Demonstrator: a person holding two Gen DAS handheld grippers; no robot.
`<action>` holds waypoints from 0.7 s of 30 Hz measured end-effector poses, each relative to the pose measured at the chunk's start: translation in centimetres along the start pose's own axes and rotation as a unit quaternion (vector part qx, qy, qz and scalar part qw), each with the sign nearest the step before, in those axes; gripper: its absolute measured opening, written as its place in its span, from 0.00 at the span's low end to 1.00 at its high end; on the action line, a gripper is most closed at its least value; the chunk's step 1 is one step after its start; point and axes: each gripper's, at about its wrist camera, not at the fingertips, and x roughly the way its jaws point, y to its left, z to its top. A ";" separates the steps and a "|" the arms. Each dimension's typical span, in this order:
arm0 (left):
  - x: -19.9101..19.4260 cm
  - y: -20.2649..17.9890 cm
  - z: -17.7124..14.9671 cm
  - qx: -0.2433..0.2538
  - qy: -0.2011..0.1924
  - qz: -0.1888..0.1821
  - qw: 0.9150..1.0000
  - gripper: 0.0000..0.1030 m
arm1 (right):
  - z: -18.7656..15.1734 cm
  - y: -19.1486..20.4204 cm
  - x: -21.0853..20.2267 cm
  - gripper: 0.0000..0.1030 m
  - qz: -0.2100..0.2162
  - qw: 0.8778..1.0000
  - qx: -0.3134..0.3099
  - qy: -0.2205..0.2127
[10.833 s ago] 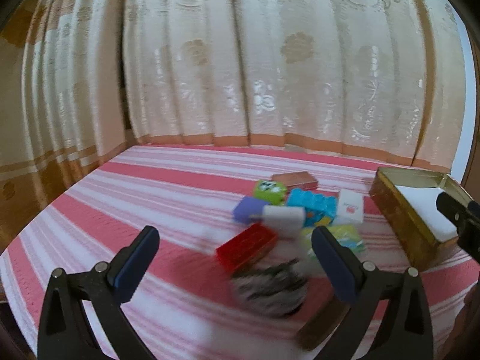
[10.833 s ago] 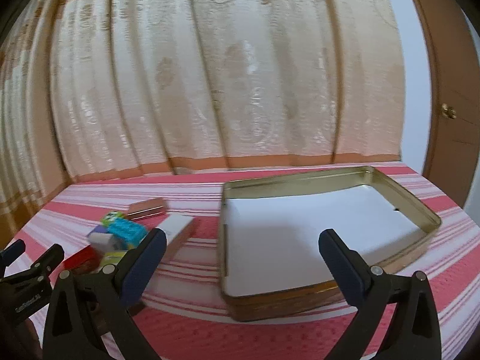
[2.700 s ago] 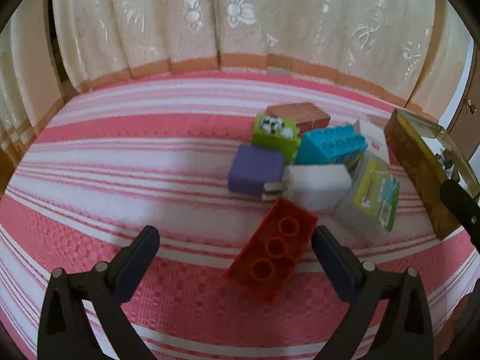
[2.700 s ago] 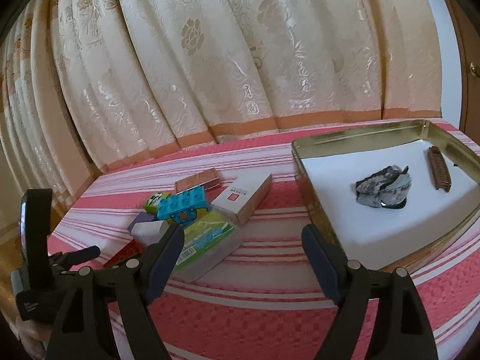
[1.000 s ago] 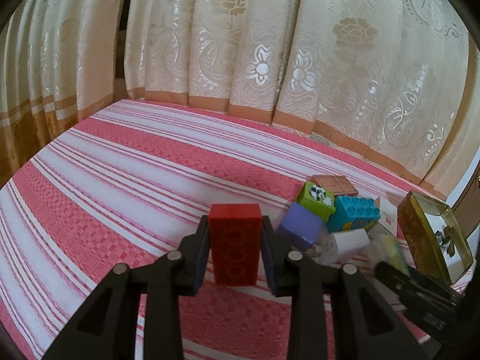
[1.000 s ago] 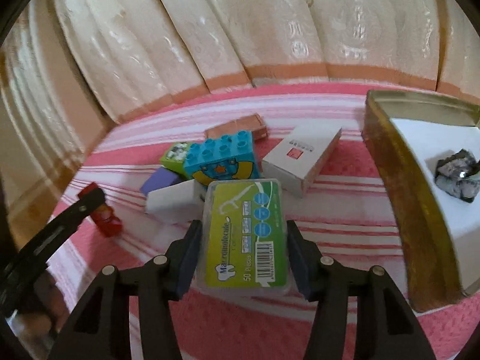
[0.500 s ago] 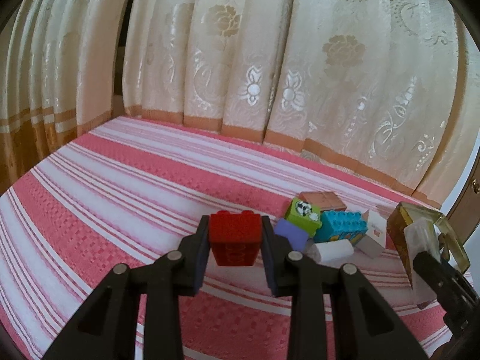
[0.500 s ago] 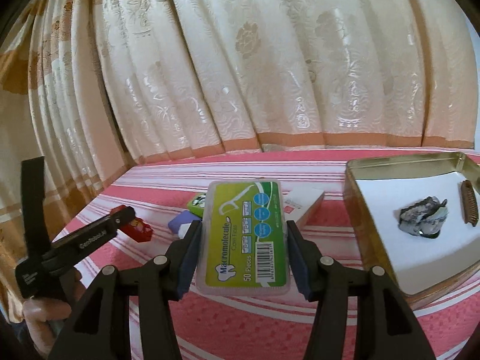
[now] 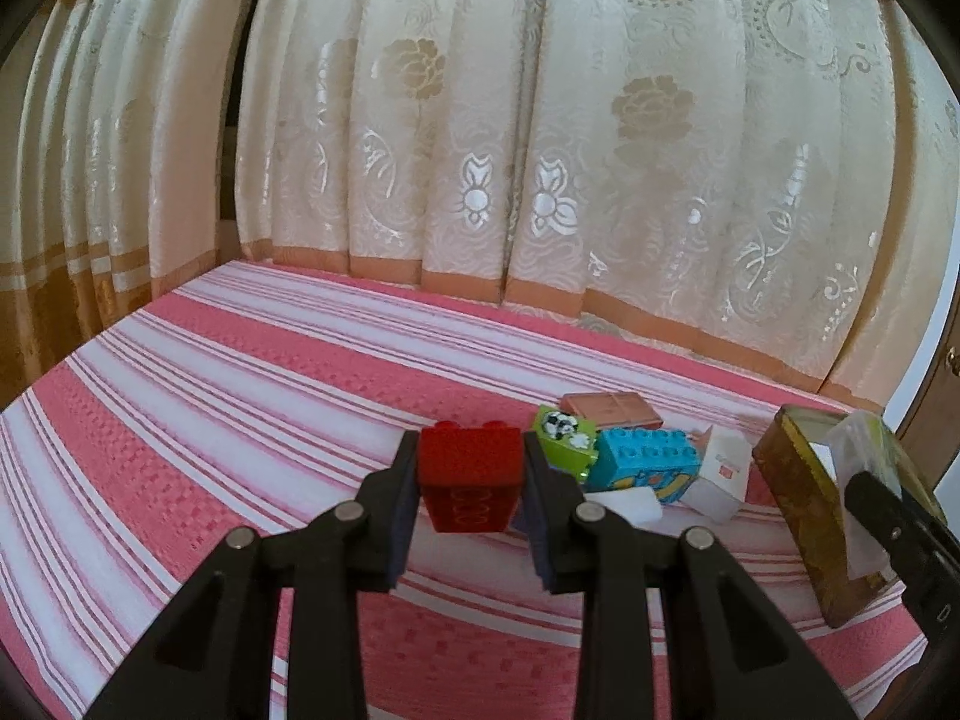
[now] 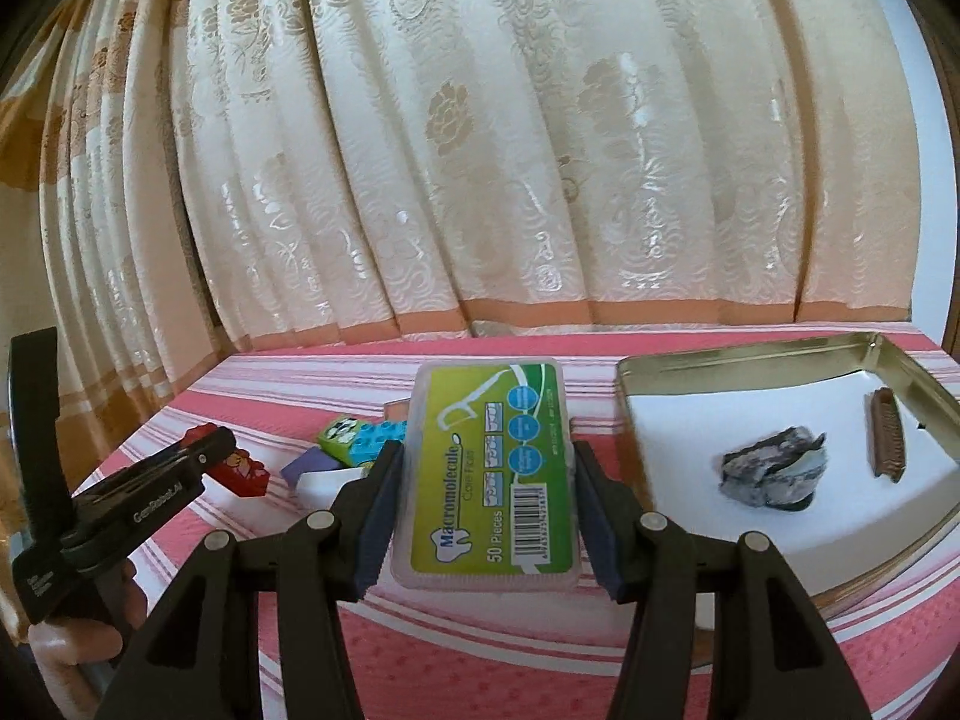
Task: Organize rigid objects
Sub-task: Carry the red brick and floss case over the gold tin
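My left gripper (image 9: 470, 480) is shut on a red toy brick (image 9: 469, 474) and holds it above the striped cloth. It also shows in the right wrist view (image 10: 231, 465). My right gripper (image 10: 483, 492) is shut on a green floss pick box (image 10: 489, 474), held in the air left of the gold tin (image 10: 678, 363). The tin holds a grey crumpled lump (image 10: 771, 474) and a brown comb (image 10: 887, 441). A pile on the cloth holds a green block (image 9: 564, 432), a blue brick (image 9: 645, 465), a white box (image 9: 723, 471) and a brown box (image 9: 609, 409).
The pink and white striped cloth (image 9: 240, 408) covers the surface. Cream patterned curtains (image 9: 510, 150) hang behind it. A wooden door (image 9: 945, 372) stands at the far right. The tin (image 9: 798, 498) sits right of the pile.
Both grippers have lifted a little with their objects still held. The red brick tilts more end-on to the camera.
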 end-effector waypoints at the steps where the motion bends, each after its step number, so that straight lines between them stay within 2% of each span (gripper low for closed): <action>1: 0.0 -0.2 -0.1 -0.003 0.003 -0.003 1.000 0.30 | 0.0 -0.3 -0.1 0.55 -0.003 1.000 -0.002 -0.002; 10: -0.4 -4.4 -0.9 0.017 0.005 -0.021 1.000 0.30 | 0.3 -2.9 -1.1 0.55 -0.021 1.000 -0.006 -0.012; 21: -1.8 -7.6 -1.1 0.041 -0.033 -0.041 0.998 0.30 | 0.9 -6.5 -2.5 0.55 -0.046 0.999 0.003 -0.028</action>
